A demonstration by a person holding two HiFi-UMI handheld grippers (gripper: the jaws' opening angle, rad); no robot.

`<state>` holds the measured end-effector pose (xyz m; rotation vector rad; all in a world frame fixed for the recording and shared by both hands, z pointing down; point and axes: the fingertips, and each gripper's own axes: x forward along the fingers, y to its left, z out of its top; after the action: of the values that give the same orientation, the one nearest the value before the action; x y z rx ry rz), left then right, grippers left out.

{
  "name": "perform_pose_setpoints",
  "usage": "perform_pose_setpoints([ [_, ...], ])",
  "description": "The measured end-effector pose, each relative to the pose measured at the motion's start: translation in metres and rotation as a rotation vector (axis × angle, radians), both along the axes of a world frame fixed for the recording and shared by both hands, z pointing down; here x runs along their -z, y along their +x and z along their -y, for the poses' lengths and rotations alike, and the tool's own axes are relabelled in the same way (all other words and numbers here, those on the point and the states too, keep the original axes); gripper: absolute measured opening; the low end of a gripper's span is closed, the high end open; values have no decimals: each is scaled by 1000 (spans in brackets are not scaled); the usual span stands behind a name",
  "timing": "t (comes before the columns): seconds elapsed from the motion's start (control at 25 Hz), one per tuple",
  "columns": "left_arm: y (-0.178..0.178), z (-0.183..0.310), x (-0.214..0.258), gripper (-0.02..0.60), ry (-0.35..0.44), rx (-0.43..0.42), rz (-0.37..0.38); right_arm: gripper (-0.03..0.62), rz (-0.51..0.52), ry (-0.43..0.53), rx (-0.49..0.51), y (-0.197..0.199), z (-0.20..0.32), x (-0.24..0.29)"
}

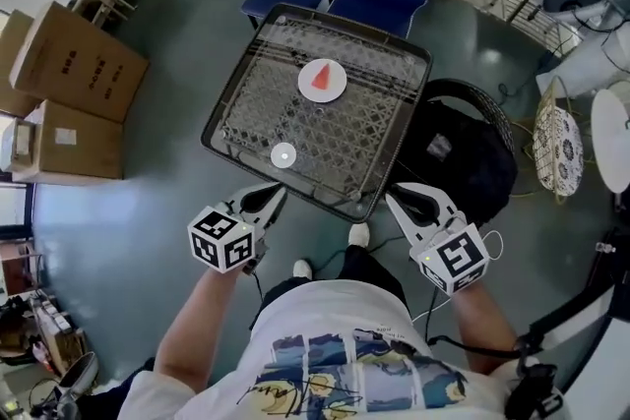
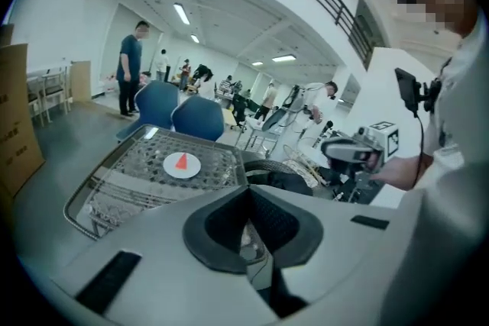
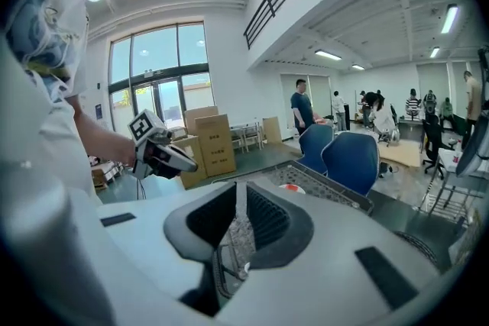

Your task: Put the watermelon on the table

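The watermelon (image 1: 321, 78) already lies on the tabletop (image 1: 374, 162), so the main danger now, as I judge it, is undoing that. Both tongs are held just off the near edge. The left tongs (image 1: 277, 195) are closed tight on nothing. The right tongs (image 1: 392, 201) look closed as well, with only a slit between the pads and nothing in it. A careless swing forward from either could strike the frame and jolt the tabletop. The slice merely rests on a smooth white plate (image 1: 338, 92), so a jolt might slide plate and slice across the lattice surface. A small white disc (image 1: 283, 155) lies close to the near edge, nearer the left tongs, and would likely be the first thing swept off by a low pass. If the slice had to be taken up again, the tongs would have to open first, since pushing at it shut would only shove it along. A hard pinch could crush soft flesh if it is real fruit, though I cannot tell whether it is real or a model. A black bag (image 1: 463, 152) sits just beside the tabletop's right side, near the right tongs, and could snag a low move. The watermelon itself is a small red wedge, triangular from above, with its point away from the person. It lies flat at the middle of the round plate, in the far half of the tabletop, well apart from both tongs and from the disc. No rind can be made out.
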<state>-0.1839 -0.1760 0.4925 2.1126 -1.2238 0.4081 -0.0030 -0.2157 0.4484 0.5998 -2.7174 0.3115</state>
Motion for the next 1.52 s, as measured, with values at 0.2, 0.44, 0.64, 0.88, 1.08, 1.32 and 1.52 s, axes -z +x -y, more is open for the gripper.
perform_pose_setpoints([
  [0.2, 14, -69, 62, 9, 104, -62, -89, 48, -11, 37, 69, -38, -47, 19],
  [0.44, -13, -167, 116, 9, 220, -48, -149, 48, -17, 82, 149, -96, -135, 41],
  [0.64, -34, -245, 128, 9, 275, -51, -160, 43, -30, 111, 166, -130, -209, 57],
  [0.88, -51, -306, 123, 9, 279, -81, -183, 34, -61, 97, 166, -151, -287, 58],
  [1.08, -47, -325, 132, 9, 309, -78, -172, 28, -71, 118, 193, -148, -313, 68],
  [1.32, -16, -338, 143, 9, 327, -58, -159, 25, -41, 147, 221, -123, -329, 81],
  [1.52, 20, -340, 152, 9, 351, -47, -105, 21, -39, 158, 232, -82, -334, 86],
])
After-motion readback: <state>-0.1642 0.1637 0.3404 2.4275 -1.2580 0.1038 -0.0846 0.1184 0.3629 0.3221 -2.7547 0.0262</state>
